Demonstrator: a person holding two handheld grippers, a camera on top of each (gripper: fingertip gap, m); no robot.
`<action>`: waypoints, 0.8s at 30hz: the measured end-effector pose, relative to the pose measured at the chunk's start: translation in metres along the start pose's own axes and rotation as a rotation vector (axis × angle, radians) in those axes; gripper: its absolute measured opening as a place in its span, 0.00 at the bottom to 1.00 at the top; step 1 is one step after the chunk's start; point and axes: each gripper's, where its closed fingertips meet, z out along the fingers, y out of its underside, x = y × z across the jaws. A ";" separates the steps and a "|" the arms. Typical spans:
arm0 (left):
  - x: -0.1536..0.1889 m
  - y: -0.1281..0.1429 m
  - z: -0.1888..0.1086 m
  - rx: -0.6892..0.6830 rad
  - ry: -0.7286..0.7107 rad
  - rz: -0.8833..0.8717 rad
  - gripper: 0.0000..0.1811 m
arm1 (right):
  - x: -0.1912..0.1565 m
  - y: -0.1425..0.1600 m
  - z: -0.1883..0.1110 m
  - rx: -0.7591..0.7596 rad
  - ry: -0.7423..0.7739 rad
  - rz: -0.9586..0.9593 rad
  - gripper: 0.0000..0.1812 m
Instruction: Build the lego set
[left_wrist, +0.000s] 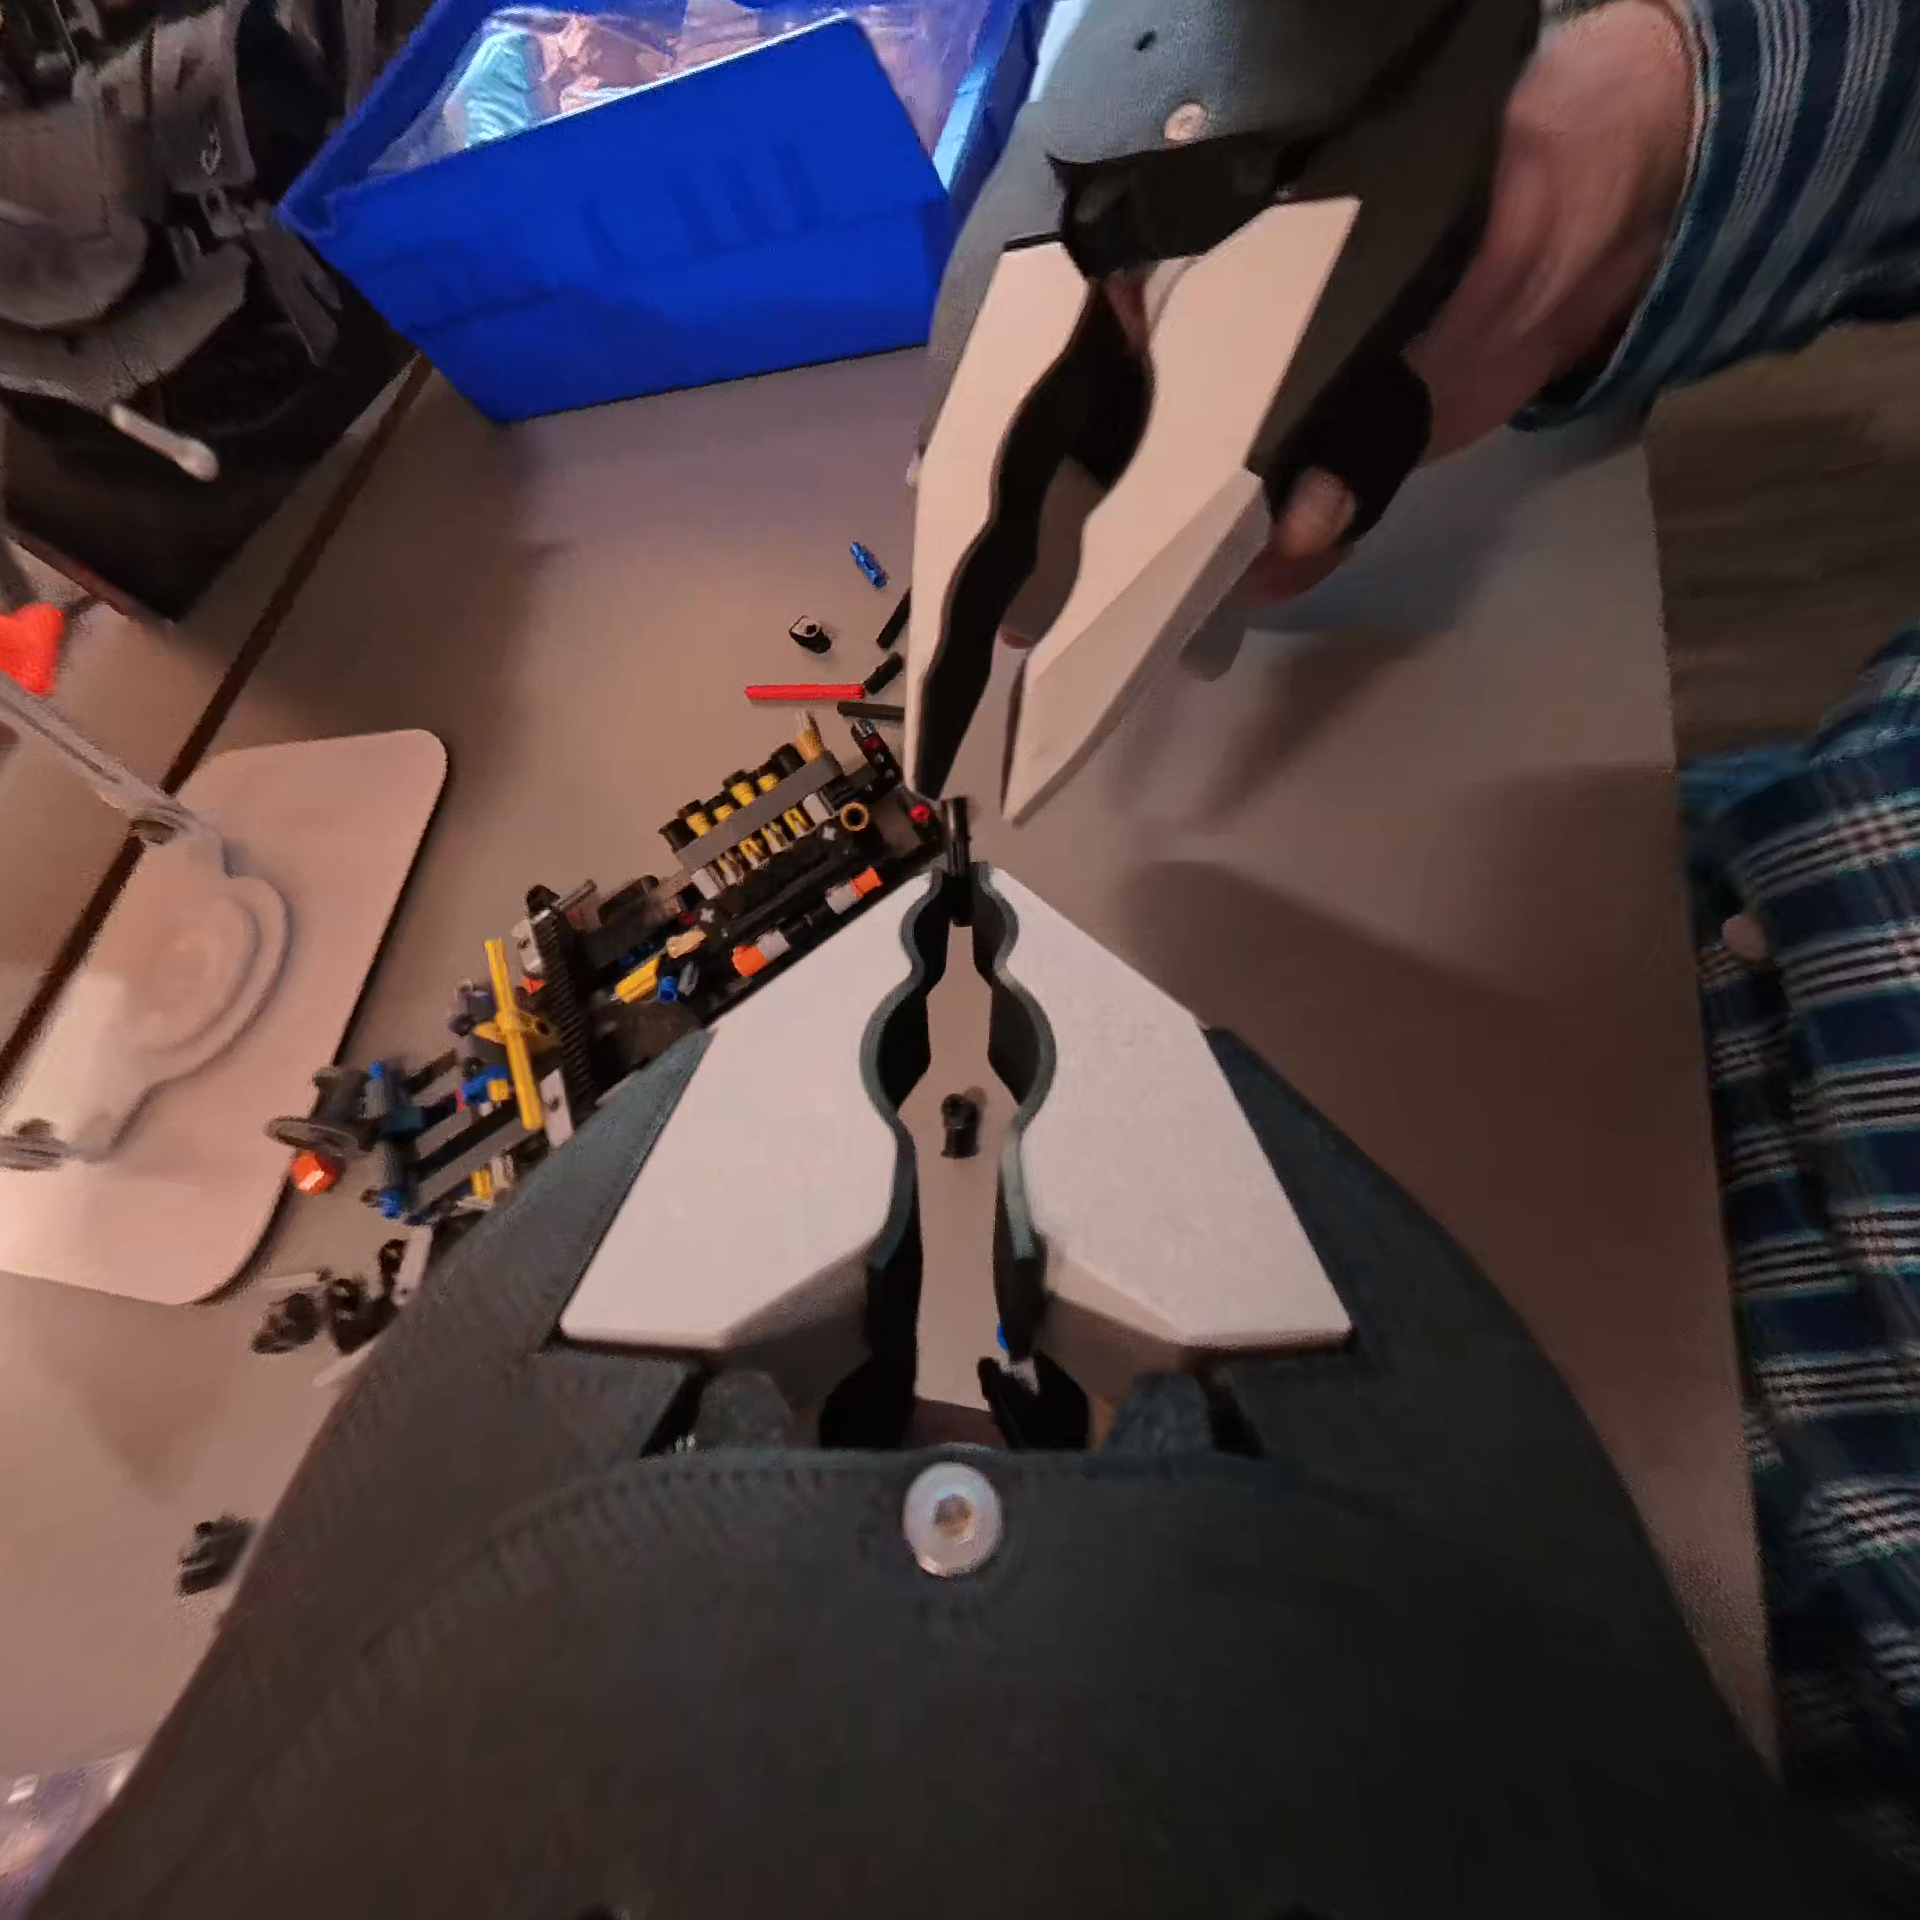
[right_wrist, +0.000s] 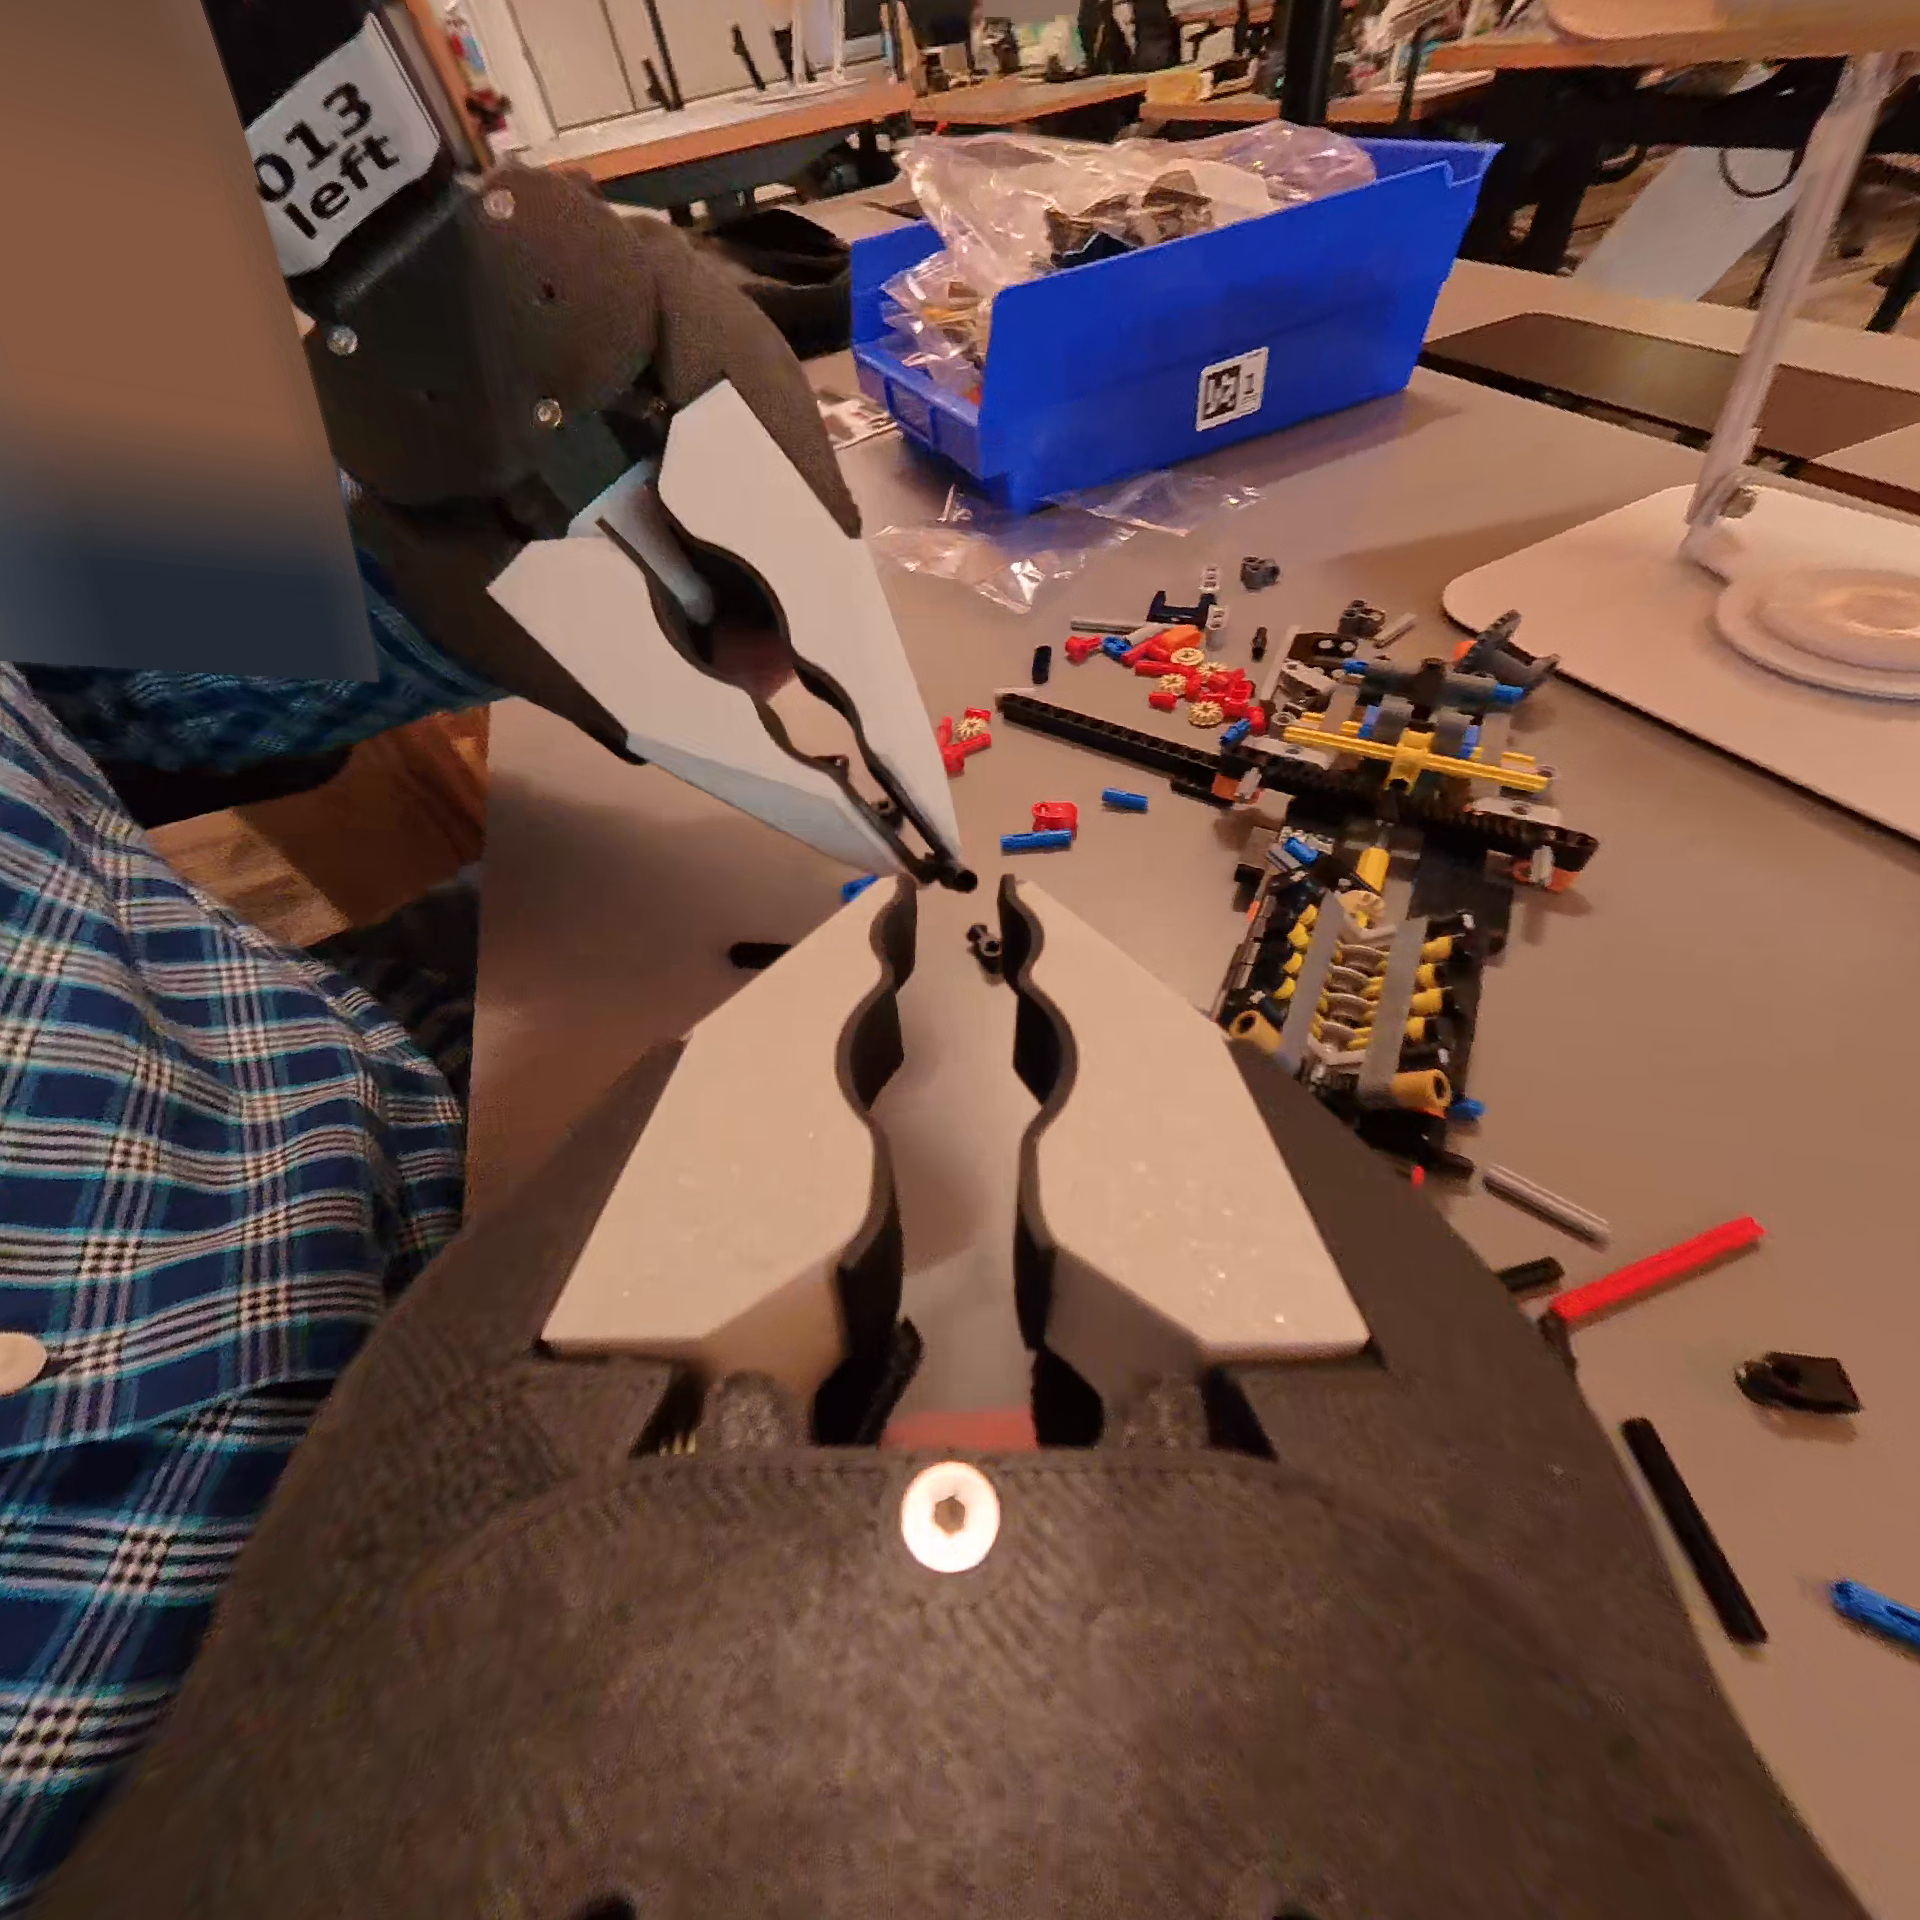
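just beside the half-built lego model (right_wrist: 1382, 914), the left gripper (left_wrist: 958, 883) stays out of it: clamped on a small black pin (left_wrist: 956, 842), presenting it to the right gripper (right_wrist: 956, 894), whose jaws stand apart, likely for a handover

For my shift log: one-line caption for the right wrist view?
Left gripper pinches a small black pin before the open right gripper, beside the half-built lego model.

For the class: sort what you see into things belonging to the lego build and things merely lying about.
Belonging: left gripper pinching black pin; right gripper; lego model; loose pieces.
Lying about: blue bin; plastic bags; white stand base.
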 end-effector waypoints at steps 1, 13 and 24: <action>0.002 0.001 0.001 -0.017 -0.011 0.037 0.01 | -0.002 0.002 0.001 -0.009 -0.013 -0.008 0.06; 0.020 0.006 -0.002 -0.009 -0.010 0.054 0.02 | -0.016 0.014 0.002 -0.042 -0.058 -0.034 0.02; -0.006 0.081 0.008 -0.336 -0.005 -0.002 0.14 | -0.005 0.020 -0.002 -0.074 -0.001 -0.061 0.02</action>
